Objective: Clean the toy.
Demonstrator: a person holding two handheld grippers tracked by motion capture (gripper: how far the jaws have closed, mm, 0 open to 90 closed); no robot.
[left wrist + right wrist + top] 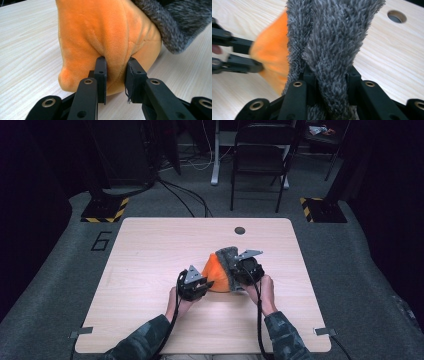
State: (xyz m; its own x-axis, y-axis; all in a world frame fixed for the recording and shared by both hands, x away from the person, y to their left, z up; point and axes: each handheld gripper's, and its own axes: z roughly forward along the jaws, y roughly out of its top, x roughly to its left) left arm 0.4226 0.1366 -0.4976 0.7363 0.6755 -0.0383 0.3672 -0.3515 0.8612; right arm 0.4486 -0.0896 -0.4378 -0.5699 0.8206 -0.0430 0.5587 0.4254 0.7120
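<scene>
An orange plush piece (216, 272) with a grey fuzzy cuff (227, 256) sits mid-table, between both grippers. My left gripper (202, 285) is at its left side. In the left gripper view the gripper (116, 62) is shut on a fold of the orange plush (100, 30), with the grey cuff (175, 22) at upper right. My right gripper (239, 272) is at the cuff end. In the right gripper view it (331, 71) is shut on a thick fold of the grey cuff (329, 32). The orange plush (272, 55) and the left gripper's jaws lie to the left.
The light wooden table (150, 250) has a round cable hole (240, 230) near its far edge. Beyond the table stand a folding chair (262, 155) and black stands with yellow-striped bases (105, 210). Cables trail over the grey floor.
</scene>
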